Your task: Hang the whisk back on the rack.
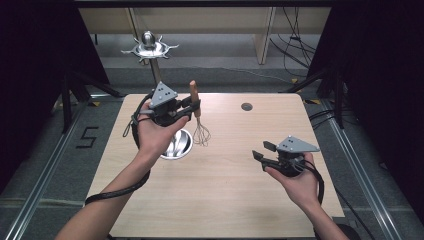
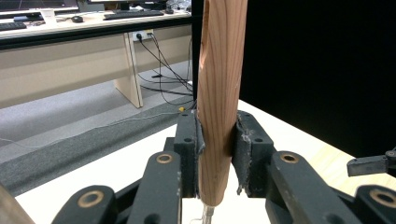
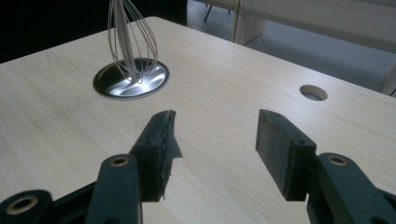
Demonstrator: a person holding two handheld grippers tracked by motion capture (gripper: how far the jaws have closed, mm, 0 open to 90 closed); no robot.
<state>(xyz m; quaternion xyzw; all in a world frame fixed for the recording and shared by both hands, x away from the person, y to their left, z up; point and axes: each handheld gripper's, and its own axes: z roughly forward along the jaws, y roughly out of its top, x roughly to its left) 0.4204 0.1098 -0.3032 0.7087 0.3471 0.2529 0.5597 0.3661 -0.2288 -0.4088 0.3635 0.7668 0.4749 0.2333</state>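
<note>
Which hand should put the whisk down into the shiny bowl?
The left. Its hand-held gripper is already shut on the whisk by its wooden handle, with the wires hanging just beside the metal bowl. The right hand-held gripper is open, holds nothing, and sits farther from the bowl.

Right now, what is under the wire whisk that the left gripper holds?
The whisk hangs upright in the left gripper, its wires above a steel bowl and bare wooden table. The bowl looks empty in the right gripper view, but the wires cover part of its bottom.
</note>
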